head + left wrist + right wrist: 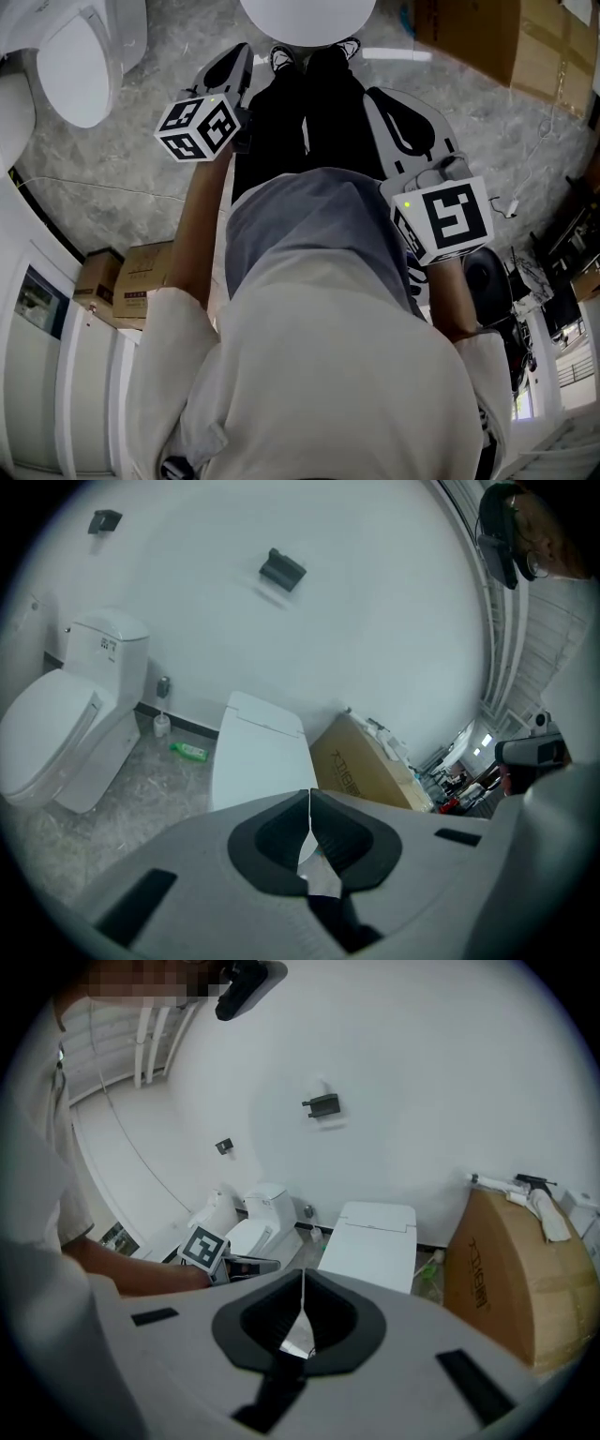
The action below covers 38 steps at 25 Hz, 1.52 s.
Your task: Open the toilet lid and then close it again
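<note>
The white toilet with a flat square lid [258, 752] stands against the wall, lid down; it also shows in the right gripper view [370, 1241] and as a rounded white edge at the top of the head view [307, 19]. My left gripper [310, 794] is shut with nothing between its jaws, and hangs short of the lid's front. In the head view it [234, 58] sits left of the person's dark legs. My right gripper [302, 1274] is shut and empty too, held further back [394, 108]. Neither touches the toilet.
A second, rounded toilet [56, 733] stands to the left [80, 56]. A large cardboard box [361, 766] leans right of the square toilet [516, 1269]. A green bottle [187, 752] and a toilet brush [162, 719] lie by the wall. Small boxes [122, 277] sit at the person's left.
</note>
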Tool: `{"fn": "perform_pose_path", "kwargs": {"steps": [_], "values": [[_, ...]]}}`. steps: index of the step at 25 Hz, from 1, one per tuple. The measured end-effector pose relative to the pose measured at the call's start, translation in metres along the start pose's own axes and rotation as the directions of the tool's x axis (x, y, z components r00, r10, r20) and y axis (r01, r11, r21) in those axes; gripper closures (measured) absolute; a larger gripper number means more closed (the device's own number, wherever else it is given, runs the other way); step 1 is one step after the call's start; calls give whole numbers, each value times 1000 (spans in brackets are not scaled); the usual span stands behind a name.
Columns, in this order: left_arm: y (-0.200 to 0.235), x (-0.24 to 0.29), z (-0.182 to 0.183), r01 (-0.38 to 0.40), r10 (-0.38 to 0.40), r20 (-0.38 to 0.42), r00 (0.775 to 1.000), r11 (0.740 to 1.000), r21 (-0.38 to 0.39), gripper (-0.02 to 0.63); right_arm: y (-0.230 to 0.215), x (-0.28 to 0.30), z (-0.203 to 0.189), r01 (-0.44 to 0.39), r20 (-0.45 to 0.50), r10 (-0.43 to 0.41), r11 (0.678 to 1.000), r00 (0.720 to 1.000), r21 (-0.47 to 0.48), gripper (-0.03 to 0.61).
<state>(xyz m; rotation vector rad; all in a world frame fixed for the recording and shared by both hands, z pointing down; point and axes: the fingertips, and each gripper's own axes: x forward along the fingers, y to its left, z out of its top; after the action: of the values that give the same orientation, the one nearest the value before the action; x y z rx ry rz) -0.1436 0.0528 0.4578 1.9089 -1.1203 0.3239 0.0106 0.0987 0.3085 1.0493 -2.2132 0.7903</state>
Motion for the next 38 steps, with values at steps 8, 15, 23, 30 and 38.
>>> {"fn": "perform_pose_path", "kwargs": {"steps": [8,15,23,30,38], "values": [[24,41,-37,-55,54,-47,997,998,-21,603,-22,23,-22,-21,-41,22,1000,999,20,566],[58,74,-77,-87,78,-103,992,993,-85,603,-28,32,-45,-36,-100,39,999,994,27,566],[111,120,-127,-157,118,-169,979,957,-245,506,-46,46,-73,-23,-177,26,999,984,22,568],[136,155,-158,-134,80,-180,980,940,-314,436,-52,64,-92,-35,-212,50,996,976,77,568],[156,185,-179,-112,51,-182,982,934,-340,396,-55,80,-110,-51,-246,80,991,966,125,568]]}}
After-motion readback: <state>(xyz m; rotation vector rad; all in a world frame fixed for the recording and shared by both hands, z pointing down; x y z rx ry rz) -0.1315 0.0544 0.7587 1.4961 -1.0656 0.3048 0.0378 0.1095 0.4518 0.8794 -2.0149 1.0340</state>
